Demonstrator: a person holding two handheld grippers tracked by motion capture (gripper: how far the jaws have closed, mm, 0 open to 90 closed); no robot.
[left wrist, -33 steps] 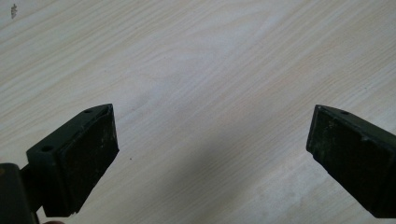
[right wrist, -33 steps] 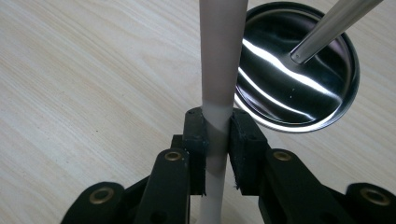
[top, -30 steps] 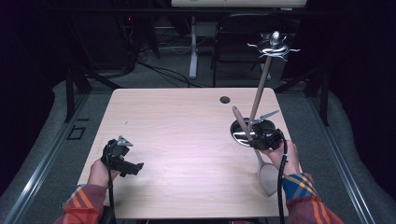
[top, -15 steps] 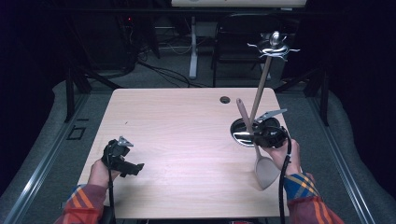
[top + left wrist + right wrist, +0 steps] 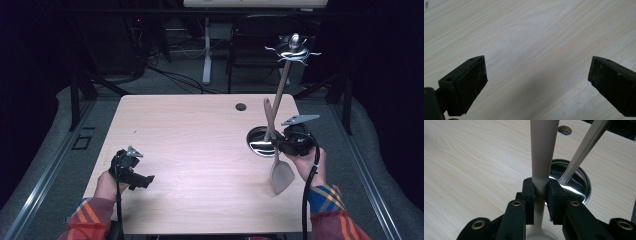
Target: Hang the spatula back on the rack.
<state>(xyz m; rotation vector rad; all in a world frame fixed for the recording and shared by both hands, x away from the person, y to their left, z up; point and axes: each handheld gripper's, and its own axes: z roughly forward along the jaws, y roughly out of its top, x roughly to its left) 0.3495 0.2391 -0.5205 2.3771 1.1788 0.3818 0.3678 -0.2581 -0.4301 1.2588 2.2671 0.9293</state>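
Pale wood grain runs across the counter (image 5: pixel 200 145), which stands in a dark room with cables and stands behind it.

Nearest the person, the left gripper (image 5: pixel 131 169) rests low by the counter's near left edge, unmoved over the last second; its jaws stand wide apart over bare wood, holding nothing.

On the right, the right gripper (image 5: pixel 540 195) has its jaws clamped on the thin neck of a beige spatula (image 5: pixel 276 152). A second ago the blade lay lower, close to the near right edge; now it hangs in the air blade down, handle tilted up and away, so the lift looks under way. The right hand (image 5: pixel 307 162) is turned with the wrist cocked inward.

Just beyond sits the round metal base (image 5: pixel 260 142) of a utensil stand (image 5: pixel 287 65), its pole rising to hooks. My guess is that the spatula goes there.
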